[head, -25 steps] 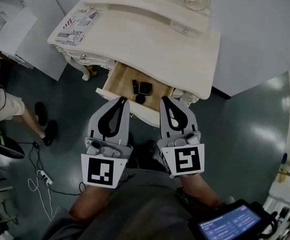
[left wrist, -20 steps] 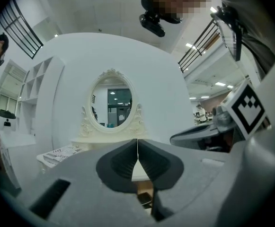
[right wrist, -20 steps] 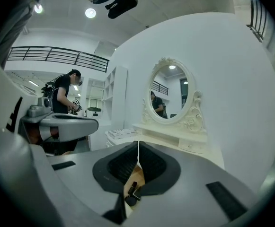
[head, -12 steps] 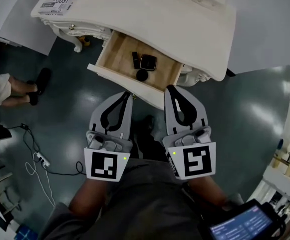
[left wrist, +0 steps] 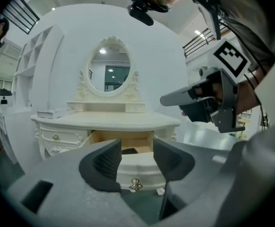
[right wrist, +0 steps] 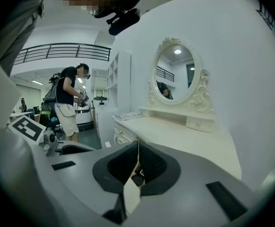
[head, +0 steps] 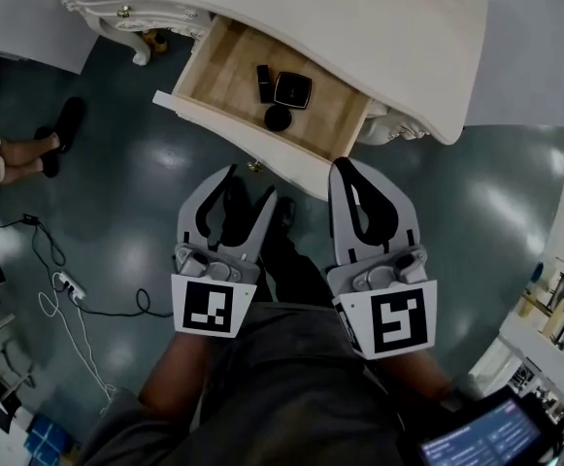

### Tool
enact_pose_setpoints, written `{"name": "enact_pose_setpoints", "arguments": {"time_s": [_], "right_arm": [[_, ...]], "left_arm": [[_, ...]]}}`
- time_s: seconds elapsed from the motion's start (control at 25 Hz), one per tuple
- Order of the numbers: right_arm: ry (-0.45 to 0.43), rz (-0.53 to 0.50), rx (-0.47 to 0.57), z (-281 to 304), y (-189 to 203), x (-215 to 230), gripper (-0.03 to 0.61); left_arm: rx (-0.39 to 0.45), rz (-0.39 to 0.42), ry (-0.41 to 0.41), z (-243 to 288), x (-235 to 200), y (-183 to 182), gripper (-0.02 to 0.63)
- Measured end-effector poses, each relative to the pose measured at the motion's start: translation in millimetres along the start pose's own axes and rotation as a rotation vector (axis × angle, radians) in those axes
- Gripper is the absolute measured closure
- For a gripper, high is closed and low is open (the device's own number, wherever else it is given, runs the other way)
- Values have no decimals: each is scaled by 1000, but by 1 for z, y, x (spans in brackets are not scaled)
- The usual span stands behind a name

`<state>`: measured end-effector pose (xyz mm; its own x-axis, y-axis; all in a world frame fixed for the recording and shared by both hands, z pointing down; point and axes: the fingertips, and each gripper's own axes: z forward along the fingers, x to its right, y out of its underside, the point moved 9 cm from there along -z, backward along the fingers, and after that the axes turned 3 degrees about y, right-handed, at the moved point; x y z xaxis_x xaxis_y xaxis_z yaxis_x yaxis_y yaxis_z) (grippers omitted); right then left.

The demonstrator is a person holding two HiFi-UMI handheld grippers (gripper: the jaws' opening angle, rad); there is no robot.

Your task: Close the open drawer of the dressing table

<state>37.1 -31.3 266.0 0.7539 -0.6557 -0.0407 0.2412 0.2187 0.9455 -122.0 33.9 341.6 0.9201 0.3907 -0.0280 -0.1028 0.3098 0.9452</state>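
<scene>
At nine o'clock in the head view we see another person's legs and dark shoes (head: 60,134) on the teal floor (head: 146,183). At about eight o'clock a white power strip (head: 65,284) lies there with its cable.

Just left of centre we hold our left gripper (head: 248,183), which points toward twelve o'clock. Its jaws are opening. In the left gripper view the ribbed pads (left wrist: 110,162) stand wide apart and grasp nothing. Through the gap we look at the drawer's front panel and its small metal knob (left wrist: 136,184), which lie beyond the jaws and are not touched.

The dressing table (head: 379,27) fills the top of the head view. Its drawer (head: 225,76) is pulled out toward us at twelve o'clock from the left gripper. The front panel is near the jaw tips but apart from them. On the drawer's wooden bottom lies a slim dark stick (head: 263,83), with a square dark case with a pale rim (head: 292,89) just beside it at three o'clock. A round black object (head: 278,117) sits at six o'clock of the pair. In the left gripper view the oval mirror (left wrist: 110,72) rises above the tabletop.

At three o'clock from the left gripper we hold our right gripper (head: 346,167). It is clenched on nothing, and its own view shows the pads meeting in a thin seam. At five o'clock a tablet screen (head: 476,440) glows.
</scene>
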Motion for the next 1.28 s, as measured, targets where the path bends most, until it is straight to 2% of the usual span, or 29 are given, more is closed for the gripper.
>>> {"name": "enact_pose_setpoints", "arguments": {"time_s": [0.16,0.56,0.8,1.0,1.28], "right_arm": [[-10,-4,-13,3,10,4,563],[-14,5,-24,12,26,12,563],[6,15,-19,16,29,18,563],[19,10,-30,13,32,18,563],[43,1,-32,6,33,18,563]], "left_arm": [[-23,-22,-6,6,0,18,388],[-47,0,-3,31,-7,53,390],[-47,28,16,44,-11,59,390],[-65,5,23,47,-10,68,391],[-46,14,42,51,-9,70,397]]}}
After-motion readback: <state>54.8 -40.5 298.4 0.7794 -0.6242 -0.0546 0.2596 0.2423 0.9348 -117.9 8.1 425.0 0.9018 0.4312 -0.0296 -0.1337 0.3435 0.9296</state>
